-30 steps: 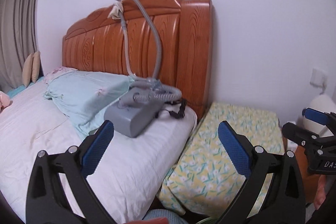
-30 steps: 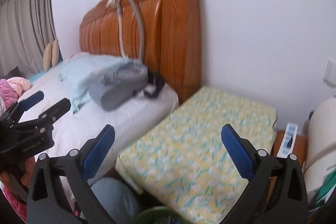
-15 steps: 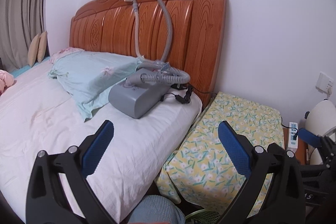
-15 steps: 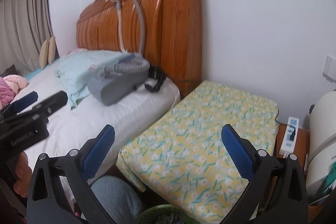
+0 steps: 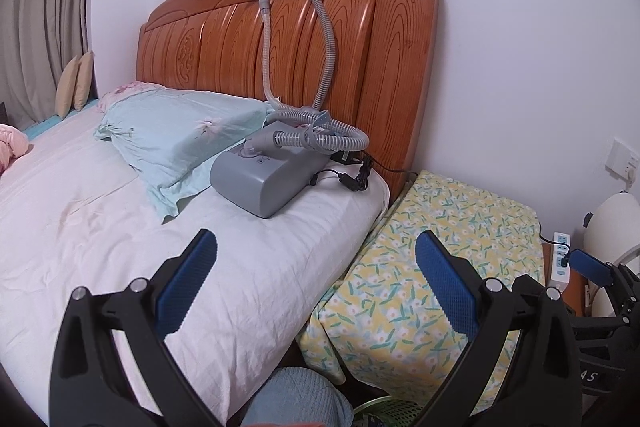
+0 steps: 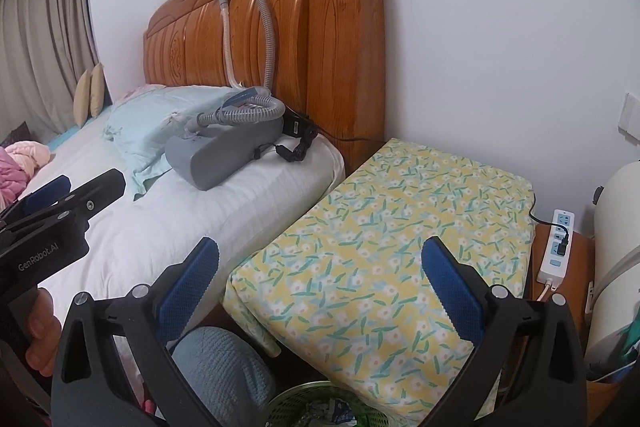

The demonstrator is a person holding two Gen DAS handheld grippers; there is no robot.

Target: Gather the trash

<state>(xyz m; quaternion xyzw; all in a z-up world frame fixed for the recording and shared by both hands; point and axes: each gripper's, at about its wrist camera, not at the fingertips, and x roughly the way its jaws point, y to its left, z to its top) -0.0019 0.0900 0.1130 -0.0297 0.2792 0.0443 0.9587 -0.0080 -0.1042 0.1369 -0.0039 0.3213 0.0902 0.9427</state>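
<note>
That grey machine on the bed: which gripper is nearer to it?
Left. The left gripper hovers over the bed before the grey machine; the right gripper sits farther right, over the floral-covered stand.

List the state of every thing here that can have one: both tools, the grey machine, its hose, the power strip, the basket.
Left tool: open, empty.
Right tool: open, empty.
Grey machine: lying on the bed, hose attached.
Hose: looped over the headboard, tied there with a rag.
Power strip: one black plug in.
Green basket: holds some scraps, on the floor.
</note>
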